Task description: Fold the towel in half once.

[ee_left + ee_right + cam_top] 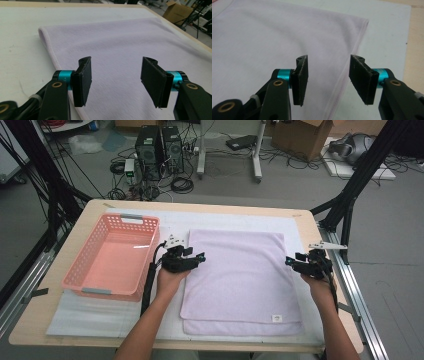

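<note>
Left gripper (199,257): held over the left edge of the towel, jaws pointing toward the middle of the cloth; seen again in its own view (116,80).
Left jaws: standing well apart, nothing between the pads, no cloth pinched.
Right gripper (290,262): held at the right edge of the towel, jaws pointing inward across the cloth toward the other tool; seen again in its own view (328,81).
Right jaws: parted wide, gap bare, nothing gripped.
Towel (240,275): lilac, folded, lying flat between the two tools; both folded layers showing as a stepped edge on the side nearest the person.
Towel under left gripper (120,45): spread ahead of and below the jaws, its hemmed edge running beneath the left-hand pad, rounded corner farther ahead to the left.
Towel under right gripper (274,40): lying ahead and below, its hemmed edge passing under the gap between the pads.
Towel label (276,318): small white tag near the corner on the right gripper's side, closer to the person than that tool.
Basket (82,265): pink, perforated, just beyond the left gripper on the side away from the towel.
Mat (225,220): white sheet under towel and basket, visible beyond both jaw pairs.
Table (30,320): pale wood, rim showing around the mat.
</note>
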